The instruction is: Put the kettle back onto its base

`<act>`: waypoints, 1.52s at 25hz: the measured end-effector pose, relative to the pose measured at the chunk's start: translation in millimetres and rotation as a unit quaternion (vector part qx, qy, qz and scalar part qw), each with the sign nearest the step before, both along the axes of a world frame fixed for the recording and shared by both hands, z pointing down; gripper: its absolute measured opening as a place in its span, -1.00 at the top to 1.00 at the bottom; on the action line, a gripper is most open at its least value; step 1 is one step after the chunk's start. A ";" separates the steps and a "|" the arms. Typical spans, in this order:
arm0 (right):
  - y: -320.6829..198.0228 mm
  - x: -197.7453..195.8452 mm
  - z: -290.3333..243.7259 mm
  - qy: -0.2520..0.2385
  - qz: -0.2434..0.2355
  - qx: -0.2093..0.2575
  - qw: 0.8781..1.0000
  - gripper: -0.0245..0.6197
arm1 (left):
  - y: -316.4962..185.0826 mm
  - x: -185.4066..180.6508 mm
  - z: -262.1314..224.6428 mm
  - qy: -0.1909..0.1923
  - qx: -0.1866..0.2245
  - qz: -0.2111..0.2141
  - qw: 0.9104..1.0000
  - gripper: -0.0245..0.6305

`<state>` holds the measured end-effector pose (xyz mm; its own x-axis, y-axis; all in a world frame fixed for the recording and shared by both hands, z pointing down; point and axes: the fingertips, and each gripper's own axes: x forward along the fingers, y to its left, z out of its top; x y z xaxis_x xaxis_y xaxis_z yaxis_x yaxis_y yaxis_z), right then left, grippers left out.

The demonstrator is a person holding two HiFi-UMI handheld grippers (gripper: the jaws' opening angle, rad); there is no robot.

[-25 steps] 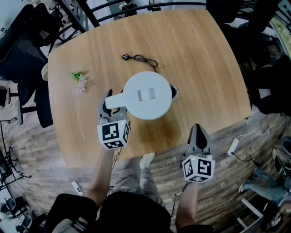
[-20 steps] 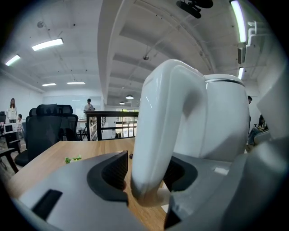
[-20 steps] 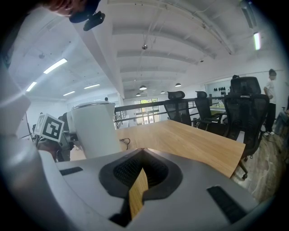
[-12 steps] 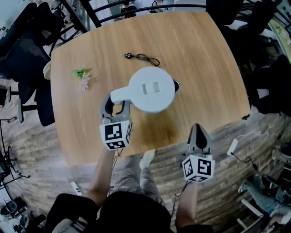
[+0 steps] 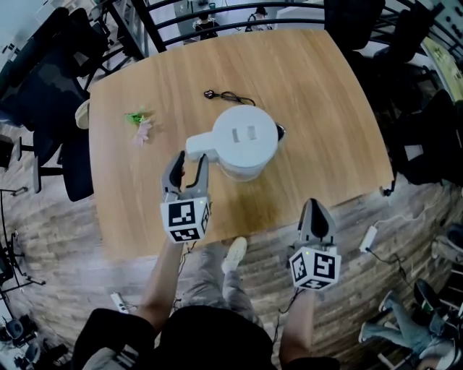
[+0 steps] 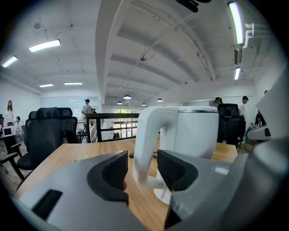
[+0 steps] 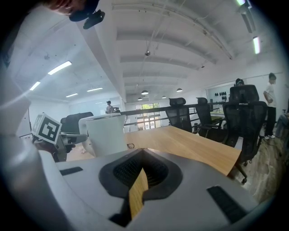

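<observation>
The white kettle (image 5: 246,141) stands upright on the wooden table (image 5: 318,79); a white base (image 6: 163,196) shows under it in the left gripper view. My left gripper (image 5: 188,163) is open, its tips on either side of the handle (image 6: 146,144) with gaps on both sides, so neither pad presses on it. My right gripper (image 5: 316,208) is shut and empty, off the table's near edge, right of the kettle. In the right gripper view the kettle (image 7: 106,133) is at the left, beyond the shut gripper (image 7: 142,155).
A black cord (image 5: 228,96) lies on the table behind the kettle. A small green and pink thing (image 5: 139,123) lies at the left. Office chairs (image 5: 43,79) and a black railing (image 5: 217,14) ring the table.
My left gripper's jaws have spread apart and drawn back along the handle toward the person. The kettle stays standing on the table. The right gripper stays shut.
</observation>
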<state>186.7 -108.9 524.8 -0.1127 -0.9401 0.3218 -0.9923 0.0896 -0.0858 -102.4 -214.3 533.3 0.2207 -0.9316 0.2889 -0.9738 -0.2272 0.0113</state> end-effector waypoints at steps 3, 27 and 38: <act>3.4 -3.0 -7.4 0.000 -0.003 0.006 1.000 0.93 | 8.8 -1.4 -7.0 -0.005 -0.003 0.001 1.000 0.34; 40.5 -24.1 -112.7 0.009 -0.027 0.077 0.997 0.93 | 107.2 12.8 -107.4 0.010 0.005 0.058 0.998 0.39; 72.1 -42.7 -140.4 0.010 -0.042 0.096 0.994 0.93 | 151.1 13.8 -148.9 0.009 0.029 0.078 0.996 0.62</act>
